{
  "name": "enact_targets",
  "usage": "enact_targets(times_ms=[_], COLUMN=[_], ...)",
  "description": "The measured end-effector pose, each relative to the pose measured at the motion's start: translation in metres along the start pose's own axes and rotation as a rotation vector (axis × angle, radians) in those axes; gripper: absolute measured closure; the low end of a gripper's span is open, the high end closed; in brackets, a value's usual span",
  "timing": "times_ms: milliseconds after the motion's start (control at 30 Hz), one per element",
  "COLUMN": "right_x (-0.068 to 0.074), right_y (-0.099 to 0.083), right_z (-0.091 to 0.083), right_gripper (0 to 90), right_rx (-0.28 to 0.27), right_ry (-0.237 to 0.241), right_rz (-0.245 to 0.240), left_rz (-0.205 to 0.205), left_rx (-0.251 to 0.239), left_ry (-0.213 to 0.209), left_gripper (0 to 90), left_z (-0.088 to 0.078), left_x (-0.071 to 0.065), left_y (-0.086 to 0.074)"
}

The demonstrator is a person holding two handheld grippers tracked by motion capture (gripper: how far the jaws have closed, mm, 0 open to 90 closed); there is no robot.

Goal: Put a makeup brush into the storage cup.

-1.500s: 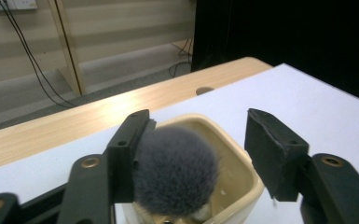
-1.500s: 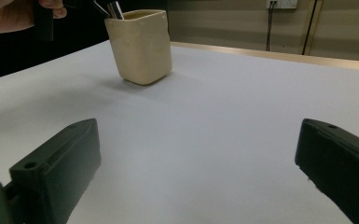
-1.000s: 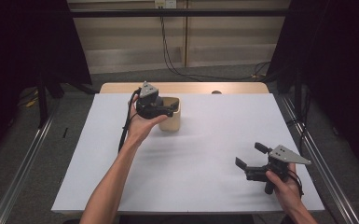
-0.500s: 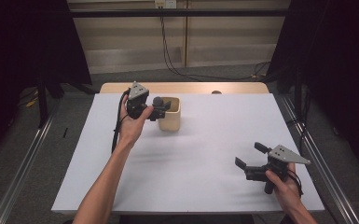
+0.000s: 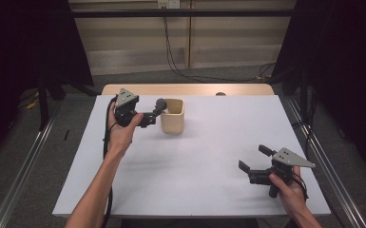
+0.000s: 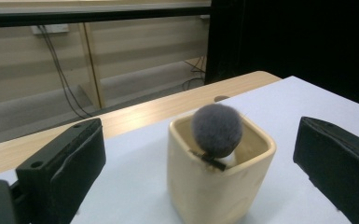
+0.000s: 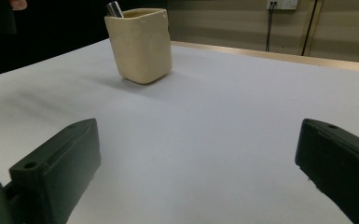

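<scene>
Here, a cream square-sided cup toward the far middle of the white table, upright. Inside it, a makeup brush with a round grey fluffy head, leaning against the cup's near rim in the left gripper view, head above the rim; in the right gripper view, a short silvery end poking above the cup's far corner. Cannot tell what else the cup holds, its inside mostly hidden.

Just left of the cup in the high view, the left hand-held gripper, held above the table, jaws spread wide apart and holding nothing, pointing at the cup; in its own view, the cup and brush head between the two black jaws but farther off, not touching either.

Near the front right corner of the table, well apart from the cup, the right hand-held gripper, jaws likewise wide apart and empty, low over bare white surface. Between it and the cup, nothing in the way.

Beyond the white top, a strip of wooden table edge, then cables down a pale wall.
</scene>
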State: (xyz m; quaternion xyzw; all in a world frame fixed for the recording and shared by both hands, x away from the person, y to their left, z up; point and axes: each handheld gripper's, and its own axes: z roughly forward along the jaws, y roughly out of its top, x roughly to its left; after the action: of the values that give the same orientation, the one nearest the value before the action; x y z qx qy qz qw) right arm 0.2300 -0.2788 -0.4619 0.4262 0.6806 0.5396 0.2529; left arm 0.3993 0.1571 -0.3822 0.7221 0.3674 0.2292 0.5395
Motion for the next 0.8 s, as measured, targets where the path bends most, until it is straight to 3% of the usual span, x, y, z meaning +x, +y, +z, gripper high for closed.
enact_targets(times_ms=[167,333,467,567,667,800], right_x=[-0.001,-0.001,-0.001,-0.001,-0.001,-0.001], right_y=[0.0,0.0,0.0,0.0,0.0,0.0], right_z=[0.0,0.0,0.0,-0.001,-0.001,-0.002], right_gripper=[0.0,0.0,0.0,0.0,0.0,0.0], right_rx=[0.004,0.005,0.004,0.003,0.0,0.001], right_ry=[-0.001,-0.003,-0.007,-0.004,-0.003,-0.006], right_rz=[0.01,0.009,0.009,0.006,0.004,0.005], left_rz=[-0.001,0.025,0.016,-0.027,0.0,0.007], left_rx=[-0.004,0.005,0.002,0.01,0.003,-0.015], left_ry=[0.013,0.02,0.01,-0.023,-0.02,-0.028], left_gripper=[2.2,2.2,2.2,2.2,2.2,2.1], left_z=[-0.011,-0.02,-0.026,-0.029,-0.034,-0.043], left_x=[0.004,0.005,0.005,0.005,0.002,-0.002], left_y=[-0.008,-0.012,-0.016,-0.019,-0.02,-0.023])
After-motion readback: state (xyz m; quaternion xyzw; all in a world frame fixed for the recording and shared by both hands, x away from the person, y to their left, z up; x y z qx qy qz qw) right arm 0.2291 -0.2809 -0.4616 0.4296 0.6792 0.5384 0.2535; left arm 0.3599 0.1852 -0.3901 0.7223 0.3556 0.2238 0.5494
